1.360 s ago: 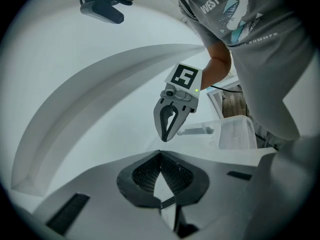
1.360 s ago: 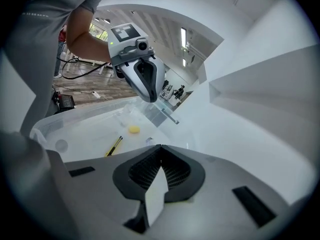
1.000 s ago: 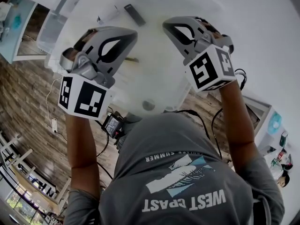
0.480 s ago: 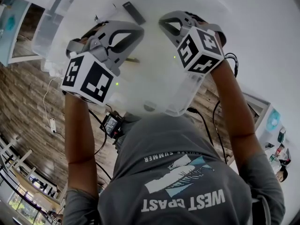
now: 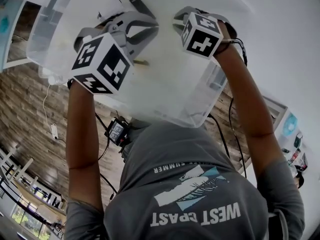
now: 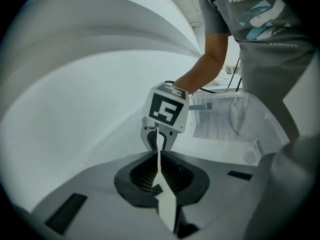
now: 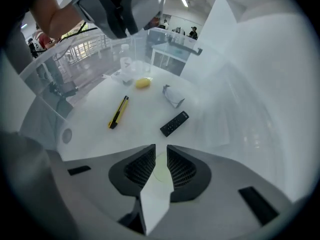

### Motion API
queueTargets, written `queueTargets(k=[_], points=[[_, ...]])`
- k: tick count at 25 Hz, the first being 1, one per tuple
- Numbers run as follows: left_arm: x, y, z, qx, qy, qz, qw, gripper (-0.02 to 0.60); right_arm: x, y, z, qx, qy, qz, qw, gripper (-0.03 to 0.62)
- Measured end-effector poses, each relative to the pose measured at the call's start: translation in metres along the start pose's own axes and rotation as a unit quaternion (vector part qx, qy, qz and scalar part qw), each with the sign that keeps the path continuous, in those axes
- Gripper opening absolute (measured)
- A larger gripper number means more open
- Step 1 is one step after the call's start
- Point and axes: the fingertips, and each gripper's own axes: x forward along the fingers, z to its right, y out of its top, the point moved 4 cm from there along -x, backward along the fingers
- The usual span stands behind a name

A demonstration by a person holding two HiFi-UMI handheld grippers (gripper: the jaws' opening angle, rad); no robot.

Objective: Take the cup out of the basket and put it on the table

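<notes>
head view looks down on the white table (image 5: pixel 285 29), which runs wide and bare past the basket's right side. on it sits the clear basket (image 5: pixel 200 111), a long open-topped bin with see-through walls and a rounded near corner. both arms reach in over its near rim.

the left gripper (image 6: pixel 159 156) hangs over the basket's left half. its jaws are clenched tip to tip on nothing, and it points across at the other tool. the right gripper (image 7: pixel 161 151) is over the basket's right half, tipped steeply down at the floor. its jaws stand a narrow slot apart and grip nothing. around them the basket floor lies open back to the near wall.

seen from the right gripper view, a black remote (image 7: pixel 174 123) lies flat mid-basket, just beyond the jaws. a yellow utility knife (image 7: pixel 118 112) lies left of the remote and apart from it. a clear upright vessel (image 7: pixel 126 64) stands at the basket's far end. what reads as the cup (image 7: pixel 173 96), pale and tipped on its side, lies in the basket just past the remote, not touching it. a small yellow lump (image 7: pixel 143 83) sits between the cup and the vessel.
</notes>
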Motion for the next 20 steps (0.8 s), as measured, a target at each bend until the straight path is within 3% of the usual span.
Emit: queueTargets(k=[6, 12, 20], points=[[0.019, -0.004, 0.003, -0.004, -0.029, -0.016, 0.9994, 0.012, 0.034, -0.015, 0.001, 0.021, 0.044, -0.044, 0.998, 0.091], [0.031, 0.001, 0.009, -0.001, -0.057, -0.028, 0.9980, 0.074, 0.048, -0.033, -0.010, 0.026, 0.081, -0.093, 0.992, 0.091], [0.041, 0.000, 0.016, -0.005, -0.074, -0.032, 0.9967, 0.143, 0.069, -0.047, -0.009, 0.000, 0.069, -0.132, 0.989, 0.098]])
